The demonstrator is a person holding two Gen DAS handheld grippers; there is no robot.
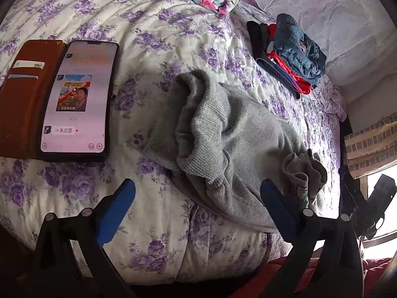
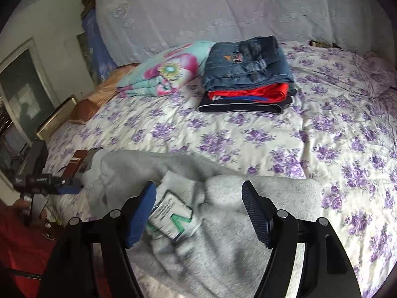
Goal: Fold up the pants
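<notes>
On the flowery bed (image 2: 248,134), grey pants (image 1: 238,144) lie bunched near the edge, stretching crosswise between both tools. Left tool (image 1: 198,211) and right tool (image 2: 198,213) both gape wide, empty, right one directly over the fabric, so nearer.

Left claw (image 1: 198,193) and right claw (image 2: 199,198) both spread, empty, angled downward.
</notes>
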